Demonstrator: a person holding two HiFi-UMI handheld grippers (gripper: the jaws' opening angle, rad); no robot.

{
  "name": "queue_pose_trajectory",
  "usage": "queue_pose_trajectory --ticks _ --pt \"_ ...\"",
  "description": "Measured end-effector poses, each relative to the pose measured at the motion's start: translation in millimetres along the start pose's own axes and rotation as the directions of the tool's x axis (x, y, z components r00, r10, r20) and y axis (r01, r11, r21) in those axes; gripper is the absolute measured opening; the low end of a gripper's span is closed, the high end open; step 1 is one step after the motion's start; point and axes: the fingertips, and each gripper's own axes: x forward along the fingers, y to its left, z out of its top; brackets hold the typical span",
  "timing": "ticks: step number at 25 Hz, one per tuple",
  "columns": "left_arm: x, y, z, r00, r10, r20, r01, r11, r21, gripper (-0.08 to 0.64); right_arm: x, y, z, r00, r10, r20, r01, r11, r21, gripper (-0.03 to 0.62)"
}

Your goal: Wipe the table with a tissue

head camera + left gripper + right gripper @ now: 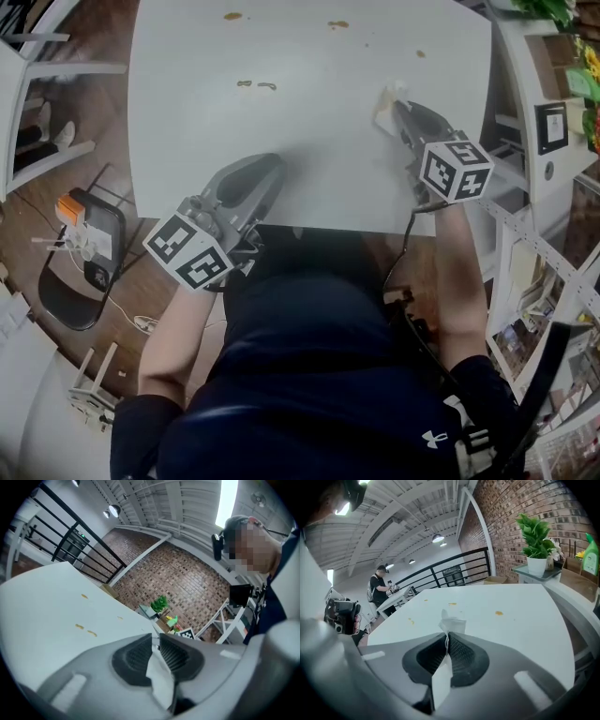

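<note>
left gripper (270, 171) sits low on the left, near the body, pointing up-right toward the far side, roughly level. its jaws are pinched together on a scrap of tissue (160, 679) that hangs back between the pads. marker cube (188, 249) faces up, and the bare left forearm (176, 339) runs back to the torso. right gripper (397, 107) is farther out on the right and tilted downward, jaws clamped tight on a tissue (451, 622) that pokes out past the tips. right forearm (463, 286) is stretched out nearly straight.
</note>
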Motion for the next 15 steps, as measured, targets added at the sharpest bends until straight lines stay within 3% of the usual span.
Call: queue_pose_trajectory --ticks 8,15 --pt "-12.7 -1.8 -5.3 0.995 0.090 0.042 -0.092 0.995 0.030 0.051 20.7 24.6 -6.7 0.992 0.116 -0.044 -0.118 0.991 -0.067 0.014" --pt "-40.5 29.6 -0.7 0.990 0.123 0.062 -0.123 0.992 0.001 0.051 58.1 70.1 3.7 0.985 0.152 -0.080 -0.160 0.981 -0.106 0.014"
